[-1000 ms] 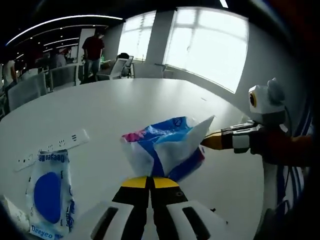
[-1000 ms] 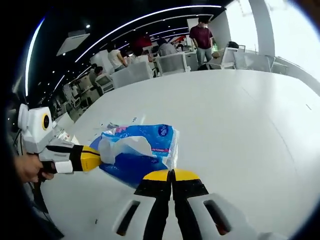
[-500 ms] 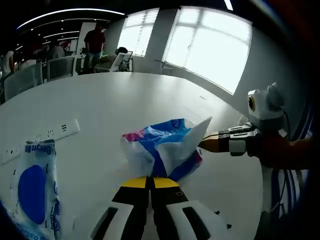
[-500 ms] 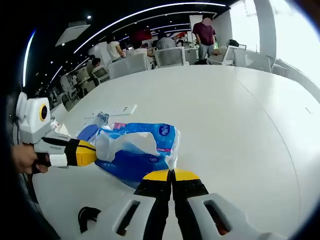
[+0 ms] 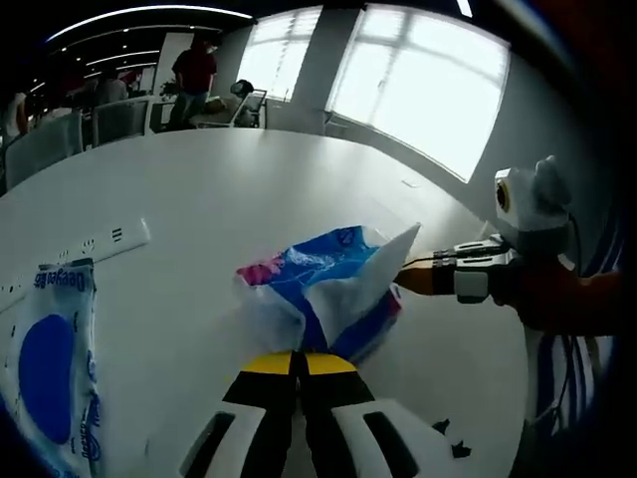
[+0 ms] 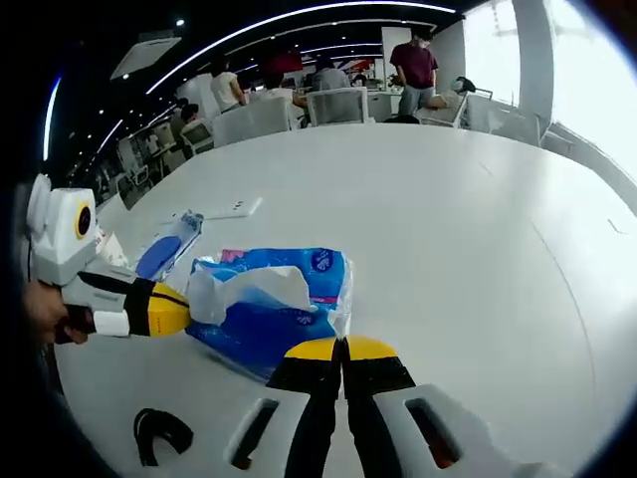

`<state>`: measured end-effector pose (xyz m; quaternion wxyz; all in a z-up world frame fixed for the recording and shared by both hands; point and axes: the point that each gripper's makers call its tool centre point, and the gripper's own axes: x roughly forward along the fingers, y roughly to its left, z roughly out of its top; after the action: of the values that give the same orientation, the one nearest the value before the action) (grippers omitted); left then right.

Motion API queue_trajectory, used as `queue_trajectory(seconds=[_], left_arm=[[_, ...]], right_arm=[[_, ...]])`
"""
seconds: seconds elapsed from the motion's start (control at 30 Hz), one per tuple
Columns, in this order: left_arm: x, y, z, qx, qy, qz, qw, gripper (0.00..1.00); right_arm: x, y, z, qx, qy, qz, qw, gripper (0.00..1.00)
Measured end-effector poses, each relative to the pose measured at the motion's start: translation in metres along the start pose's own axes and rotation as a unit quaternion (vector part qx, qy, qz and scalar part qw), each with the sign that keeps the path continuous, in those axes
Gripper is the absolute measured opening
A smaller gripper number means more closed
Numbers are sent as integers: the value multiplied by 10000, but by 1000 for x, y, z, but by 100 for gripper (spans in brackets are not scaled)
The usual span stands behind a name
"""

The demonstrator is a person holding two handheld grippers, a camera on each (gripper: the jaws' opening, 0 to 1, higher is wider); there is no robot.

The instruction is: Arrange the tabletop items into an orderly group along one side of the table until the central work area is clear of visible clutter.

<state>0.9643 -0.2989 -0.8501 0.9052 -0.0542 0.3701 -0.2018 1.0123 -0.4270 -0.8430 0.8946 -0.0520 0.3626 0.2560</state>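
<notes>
Both hand-held grippers pinch the blue tissue pack [image 6: 274, 314] mid-desk: left hand-held gripper [image 5: 299, 360] at its 6 o'clock edge, right hand-held gripper [image 6: 341, 346] likewise. Pulling apart would likely tear the thin wrapper or slip a corner.

Flat wipes pack [image 5: 50, 373]: "Deeyeo" readable at top edge (further letters after it too blurred). Tissue pack [image 5: 323, 289]: round logo and small print, illegible in both views.
</notes>
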Motion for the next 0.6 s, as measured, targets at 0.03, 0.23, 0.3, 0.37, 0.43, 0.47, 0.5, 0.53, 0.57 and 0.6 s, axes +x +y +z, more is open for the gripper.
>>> queue_trajectory(seconds=[0.03, 0.23, 0.3, 0.37, 0.43, 0.47, 0.5, 0.53, 0.57, 0.6], left_arm=[[0, 0, 0, -4, -5, -6, 10000, 0], [7, -2, 1, -17, 32, -41, 10000, 0], [9, -2, 1, -11, 44, -46, 10000, 0], [12, -1, 1, -44, 66, -62, 9999, 0], [13, -2, 0, -52, 78, -76, 9999, 0], [13, -1, -1, -59, 99, -68, 9999, 0], [13, -2, -1, -73, 102, -70, 9999, 0], [13, -2, -1, -88, 102, -74, 9999, 0], [13, -2, -2, -97, 98, -75, 9999, 0], [14, -2, -2, -99, 96, -73, 9999, 0]], right_arm=[[2, -1, -1, -7, 5, -19, 10000, 0], [5, -7, 3, -56, -37, -133, 9999, 0], [8, -10, 3, -76, -36, -156, 9998, 0], [9, -10, 2, -86, -35, -172, 9998, 0], [11, -11, 1, -112, -32, -195, 9997, 0], [11, -11, 0, -128, -16, -202, 9997, 0], [11, -11, 0, -142, -7, -211, 9997, 0], [10, -11, 0, -146, -7, -219, 9997, 0], [11, -13, -1, -167, -7, -236, 9996, 0], [11, -13, -1, -173, 2, -238, 9996, 0]])
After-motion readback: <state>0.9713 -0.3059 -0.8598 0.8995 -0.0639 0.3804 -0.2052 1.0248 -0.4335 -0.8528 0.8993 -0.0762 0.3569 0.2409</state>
